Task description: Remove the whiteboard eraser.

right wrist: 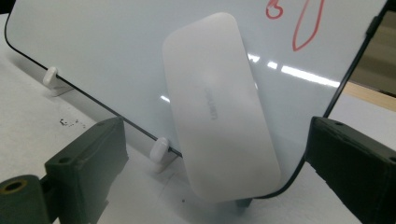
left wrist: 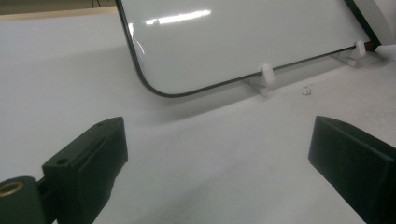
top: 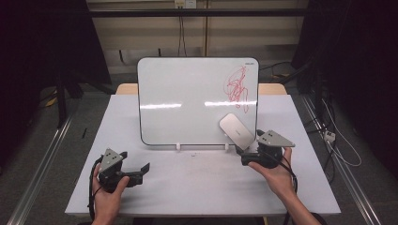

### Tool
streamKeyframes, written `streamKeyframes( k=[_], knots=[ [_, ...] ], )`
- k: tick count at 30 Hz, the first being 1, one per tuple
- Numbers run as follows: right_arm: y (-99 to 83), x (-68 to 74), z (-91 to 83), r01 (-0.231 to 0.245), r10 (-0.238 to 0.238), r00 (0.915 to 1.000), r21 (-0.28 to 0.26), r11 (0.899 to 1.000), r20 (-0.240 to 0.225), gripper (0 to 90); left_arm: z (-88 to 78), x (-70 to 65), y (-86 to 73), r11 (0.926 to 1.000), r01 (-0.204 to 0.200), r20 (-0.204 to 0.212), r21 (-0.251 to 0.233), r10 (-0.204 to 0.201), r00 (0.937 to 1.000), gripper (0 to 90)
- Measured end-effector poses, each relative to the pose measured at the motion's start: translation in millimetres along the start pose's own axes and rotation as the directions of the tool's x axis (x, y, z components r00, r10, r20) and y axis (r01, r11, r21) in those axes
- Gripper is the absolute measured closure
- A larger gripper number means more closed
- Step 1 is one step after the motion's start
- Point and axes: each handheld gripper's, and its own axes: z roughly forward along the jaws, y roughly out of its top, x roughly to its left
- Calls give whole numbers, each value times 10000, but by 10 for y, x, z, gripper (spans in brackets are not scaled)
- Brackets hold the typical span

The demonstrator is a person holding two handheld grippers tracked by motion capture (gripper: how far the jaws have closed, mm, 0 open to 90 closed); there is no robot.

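Your table point(top: 197, 183) is white, with a whiteboard point(top: 187, 98) propped upright on small white clips point(left wrist: 265, 73) near its far half. Red scribble point(top: 238, 86) sits in the board's upper right corner; the remaining surface is clean, with glare streaks. The eraser point(right wrist: 217, 107) — a pale rounded block — lies flat against the board's lower right area, tilted, its low end at the board's bottom edge. Your right gripper point(right wrist: 215, 163) is just in front of it, jaws spread wide to either side, not pressing on it — released, nothing held. Your left gripper point(left wrist: 217, 158) rests low over bare table at the near left, well apart from the board, jaws wide open and empty.
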Motion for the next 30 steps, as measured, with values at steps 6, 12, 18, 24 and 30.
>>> streamKeyframes(
  k=[6,12,18,24,30],
  knots=[
    [113,9,77,473,-474,9988,103,9988,74,77,-15,-14,-8,9998,-177,122,-13,178,9998,47],
    [197,43,166,1027,-1030,9946,251,9944,118,106,-19,28,-18,10000,-87,95,31,87,9999,47],
    [260,117,237,1656,-1663,9861,652,9840,41,175,-54,15,-15,9999,-77,107,-85,78,9999,47],
    [256,131,331,2313,-2388,9698,1230,9651,499,213,-44,12,-13,9999,-171,134,-17,172,9998,47],
    [225,126,415,2480,-2599,9628,1412,9584,734,224,-40,17,-16,9999,-106,167,7,106,9998,47]
  ],
)
